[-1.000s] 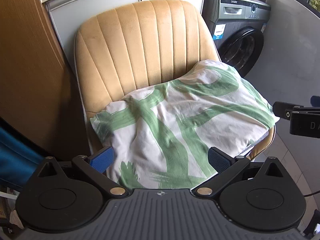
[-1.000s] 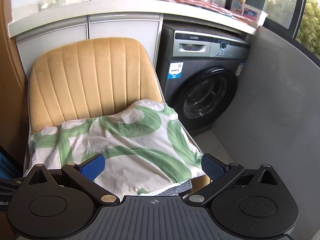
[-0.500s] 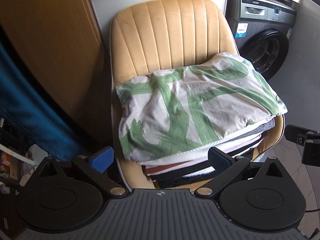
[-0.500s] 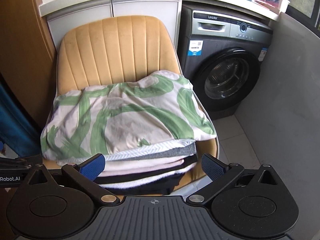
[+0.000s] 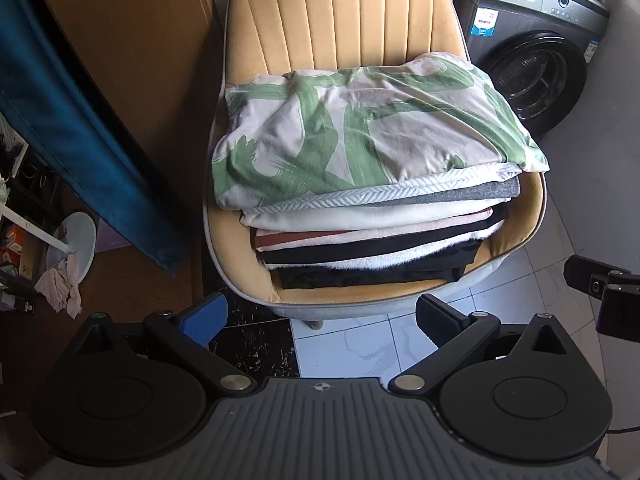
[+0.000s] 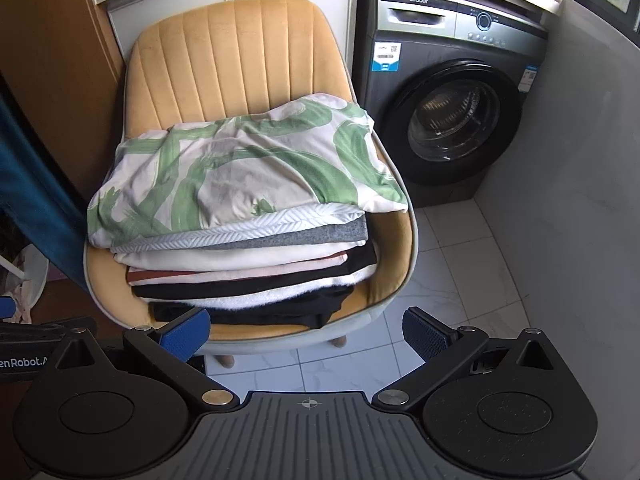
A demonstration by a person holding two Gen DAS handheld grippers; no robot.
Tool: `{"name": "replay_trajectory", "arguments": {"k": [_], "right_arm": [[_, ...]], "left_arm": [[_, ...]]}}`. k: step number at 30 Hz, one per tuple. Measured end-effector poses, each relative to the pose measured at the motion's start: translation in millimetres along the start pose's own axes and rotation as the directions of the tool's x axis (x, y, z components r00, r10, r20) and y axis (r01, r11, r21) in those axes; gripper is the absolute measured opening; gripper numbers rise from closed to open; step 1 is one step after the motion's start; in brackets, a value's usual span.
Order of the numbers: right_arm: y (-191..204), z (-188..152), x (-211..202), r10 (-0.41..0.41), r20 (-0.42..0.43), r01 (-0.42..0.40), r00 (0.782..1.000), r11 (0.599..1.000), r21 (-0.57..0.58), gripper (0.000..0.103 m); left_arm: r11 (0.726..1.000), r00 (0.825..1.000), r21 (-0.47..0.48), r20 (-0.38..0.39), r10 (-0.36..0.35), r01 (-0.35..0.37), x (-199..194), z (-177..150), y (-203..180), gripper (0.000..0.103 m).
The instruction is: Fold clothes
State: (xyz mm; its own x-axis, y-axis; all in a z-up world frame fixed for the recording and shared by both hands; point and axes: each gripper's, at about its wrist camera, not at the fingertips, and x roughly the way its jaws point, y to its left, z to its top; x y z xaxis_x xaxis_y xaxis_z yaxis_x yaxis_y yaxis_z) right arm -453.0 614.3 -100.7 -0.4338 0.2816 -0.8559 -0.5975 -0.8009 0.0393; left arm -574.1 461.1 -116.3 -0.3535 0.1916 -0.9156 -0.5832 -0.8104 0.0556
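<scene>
Both grippers have pulled back and up from the chair (image 5: 344, 24) since a second ago, so now the whole pile of clothes shows, not just the top piece. On top sits the green and white cloth (image 5: 368, 140), folded flat and laid like a lid over the stack (image 5: 372, 240) of grey, cream, pink, black and white pieces. They lie one on another in the seat, which curves up at the sides, so the pile has less room to slide off. One corner of the green cloth hangs a little over the right side of the seat. I think it was put on top because it was the last one folded. Down low in its own view, the left gripper (image 5: 320, 314) has its blue pads far apart and carries nothing. So does the right gripper (image 6: 306, 328), wide and empty. Neither one touches the clothes. A washing machine (image 6: 452, 92) stands just beside the chair. Near the floor lamp base lies a small pink rag (image 5: 60, 286), not folded.
</scene>
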Motion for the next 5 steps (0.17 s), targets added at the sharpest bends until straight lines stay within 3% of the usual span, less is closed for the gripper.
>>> {"name": "replay_trajectory", "arguments": {"k": [5], "right_arm": [[10.2,-0.5,-11.9,0.006,0.055,-0.004,0.998,1.000,-0.027,0.099]], "left_arm": [[1.000,0.999,-0.015,0.035,-0.019,0.020,-7.3,-10.0,-0.3,0.102]]}}
